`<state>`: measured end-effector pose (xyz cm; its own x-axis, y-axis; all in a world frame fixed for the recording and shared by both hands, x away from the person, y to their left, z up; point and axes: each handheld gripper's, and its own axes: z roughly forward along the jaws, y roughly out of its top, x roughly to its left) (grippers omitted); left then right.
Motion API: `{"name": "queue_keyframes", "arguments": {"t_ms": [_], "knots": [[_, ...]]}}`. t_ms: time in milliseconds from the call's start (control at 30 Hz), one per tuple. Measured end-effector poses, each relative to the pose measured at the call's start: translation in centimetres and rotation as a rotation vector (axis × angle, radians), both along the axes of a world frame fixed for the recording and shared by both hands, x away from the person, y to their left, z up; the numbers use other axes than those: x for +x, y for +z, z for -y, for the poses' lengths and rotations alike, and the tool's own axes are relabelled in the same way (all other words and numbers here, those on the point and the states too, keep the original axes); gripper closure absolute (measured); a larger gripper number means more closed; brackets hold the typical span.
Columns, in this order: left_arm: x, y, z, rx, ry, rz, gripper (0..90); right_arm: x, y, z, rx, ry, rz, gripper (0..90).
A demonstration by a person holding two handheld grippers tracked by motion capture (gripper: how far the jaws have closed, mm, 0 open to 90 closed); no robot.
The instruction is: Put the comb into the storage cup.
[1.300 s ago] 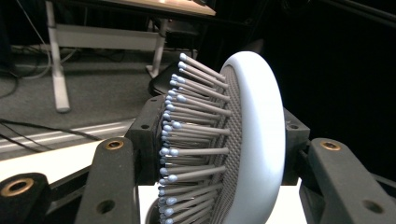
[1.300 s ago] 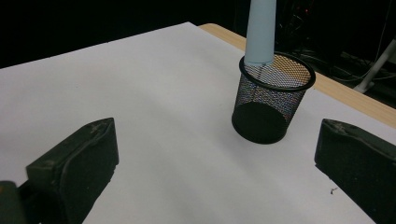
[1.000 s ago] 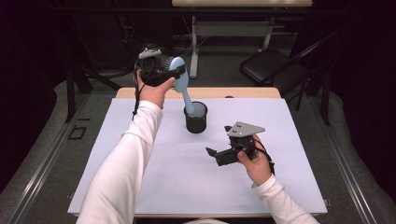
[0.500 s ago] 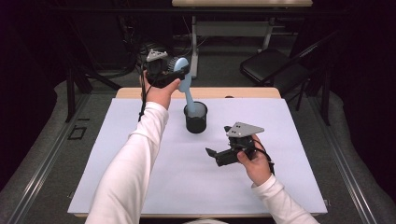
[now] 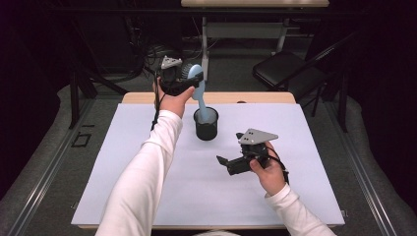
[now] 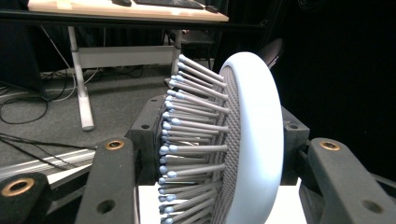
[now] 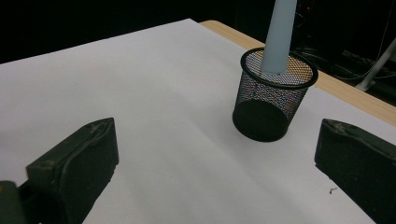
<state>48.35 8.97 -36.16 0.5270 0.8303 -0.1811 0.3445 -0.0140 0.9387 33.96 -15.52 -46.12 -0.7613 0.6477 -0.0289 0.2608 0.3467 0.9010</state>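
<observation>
cup: on the table, near the far edge, about midway between left and right | hairbrush: handle down in the cup, head up (leaning toward the far-left corner) | right gripper: nearer, right of the cup, well apart

Left claw is raised at arm's length, jaws clamped (gripping); right claw rests low, jaws apart.

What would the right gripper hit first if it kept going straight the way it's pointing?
Probably the black mesh cup, which stands ahead between the right gripper's open jaws, a little right of centre; only bare white table cover lies before it.
</observation>
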Motion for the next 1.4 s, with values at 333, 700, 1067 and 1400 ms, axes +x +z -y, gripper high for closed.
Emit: {"name": "queue_keyframes", "arguments": {"t_ms": [333, 700, 1067, 1400], "knots": [[0.2, -1.0, 0.5, 0.007, -0.004, -0.013, 48.9, 0.0, 0.0, 0.0, -0.002, -0.002, 0.003, 0.0], [0.5, -2.2, 0.7, 0.017, 0.0, -0.024, 48.9, 0.1, 0.0, 0.1, -0.003, -0.003, 0.004, 0.0], [0.5, -2.9, 1.5, 0.033, -0.004, -0.02, 48.9, 0.0, 0.0, 0.1, -0.001, -0.004, 0.005, 0.0], [0.7, -4.7, 2.0, 0.058, 0.012, -0.026, 48.9, 0.1, 0.0, 0.2, -0.001, -0.004, 0.004, 0.0]]}}
